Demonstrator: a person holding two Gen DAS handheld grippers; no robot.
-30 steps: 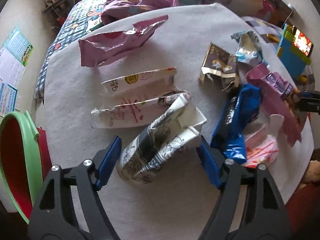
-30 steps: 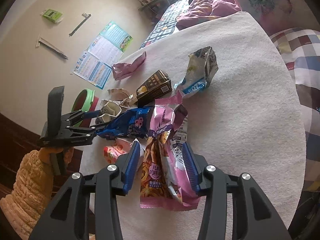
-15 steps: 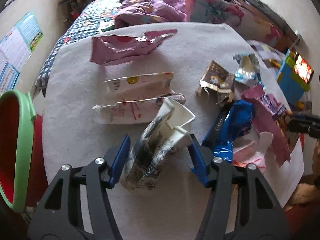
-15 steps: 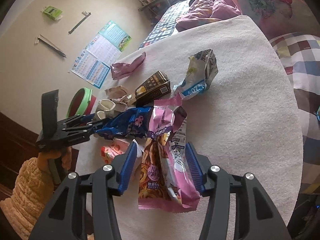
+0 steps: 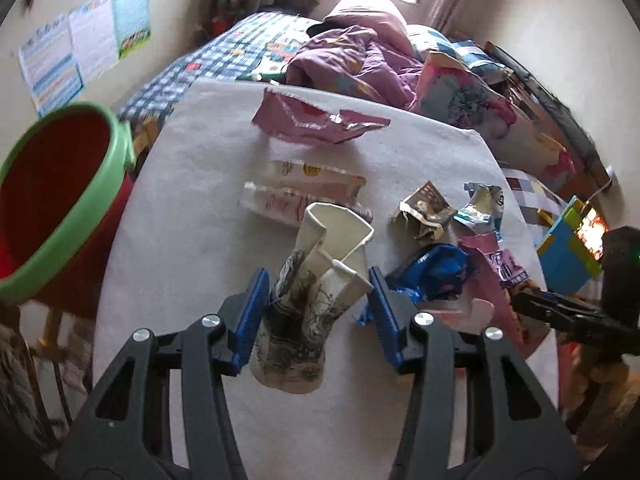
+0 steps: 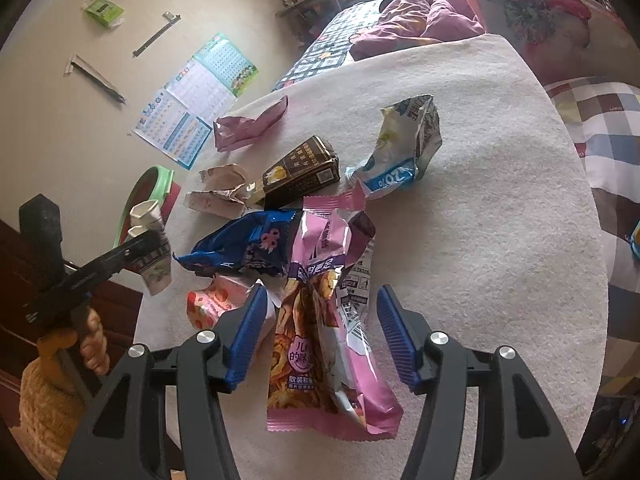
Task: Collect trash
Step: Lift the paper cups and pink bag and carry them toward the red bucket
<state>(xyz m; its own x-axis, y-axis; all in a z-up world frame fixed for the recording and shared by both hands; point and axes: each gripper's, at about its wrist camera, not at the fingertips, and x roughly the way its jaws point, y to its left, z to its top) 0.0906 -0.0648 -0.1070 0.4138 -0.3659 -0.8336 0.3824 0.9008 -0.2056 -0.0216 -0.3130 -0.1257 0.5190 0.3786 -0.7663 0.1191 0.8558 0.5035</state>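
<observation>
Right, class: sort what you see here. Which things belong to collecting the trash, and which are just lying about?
Part of the job:
paper cup, gripped by the left gripper
pink snack bag, between the open right gripper
blue wrapper
brown carton
green-rimmed bin

Just lying about:
purple blanket
wall posters

The tabletop (image 6: 500, 240) carries the trash. The left gripper (image 5: 316, 312) holds a crushed paper cup (image 5: 316, 280) in its jaws, above the tabletop's left part. The bin (image 5: 60, 208) stands beside the tabletop's left edge. Behind the cup lie two flattened cartons (image 5: 308, 192), and further back a torn foil bag (image 5: 316, 120). To the right lie a small drink box (image 6: 304, 172) and a crumpled pouch (image 6: 404, 152). A snack bag (image 6: 320, 340) lies between the jaws of the right gripper (image 6: 322, 332), not touching them. The bed (image 5: 240, 52) is behind the tabletop.
</observation>
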